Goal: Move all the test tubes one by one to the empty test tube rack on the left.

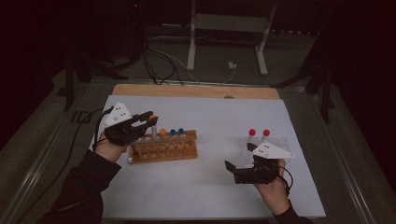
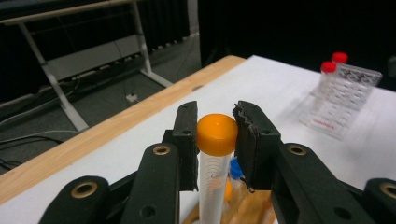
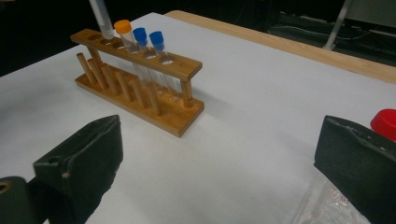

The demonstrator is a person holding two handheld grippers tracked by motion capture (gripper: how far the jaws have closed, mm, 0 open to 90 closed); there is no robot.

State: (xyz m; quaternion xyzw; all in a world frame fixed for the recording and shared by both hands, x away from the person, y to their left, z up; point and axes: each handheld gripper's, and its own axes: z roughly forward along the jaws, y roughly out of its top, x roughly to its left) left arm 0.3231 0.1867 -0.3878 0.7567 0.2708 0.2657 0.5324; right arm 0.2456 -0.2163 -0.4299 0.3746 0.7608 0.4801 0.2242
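Note:
My left gripper (image 1: pixel 150 118) is shut on the orange cap of a clear tube (image 2: pixel 215 135), held upright over the left end of the wooden rack (image 1: pixel 163 152). In the right gripper view the tube's (image 3: pixel 101 17) lower tip sits at the rack's (image 3: pixel 140 100) end hole. One orange-capped tube (image 3: pixel 123 26) and two blue-capped tubes (image 3: pixel 148 37) stand in the rack. My right gripper (image 1: pixel 232 171) is open above the white sheet, its jaws wide apart (image 3: pixel 219 154) and empty, just left of a clear plastic rack (image 1: pixel 271 141) that holds two red-capped tubes (image 1: pixel 259 132).
A white sheet (image 1: pixel 205 186) covers the table, with a bare wooden strip (image 1: pixel 196 91) along the far edge. Beyond it stand a desk frame (image 1: pixel 229 28) and floor cables (image 1: pixel 159 65). Open sheet lies between the two racks.

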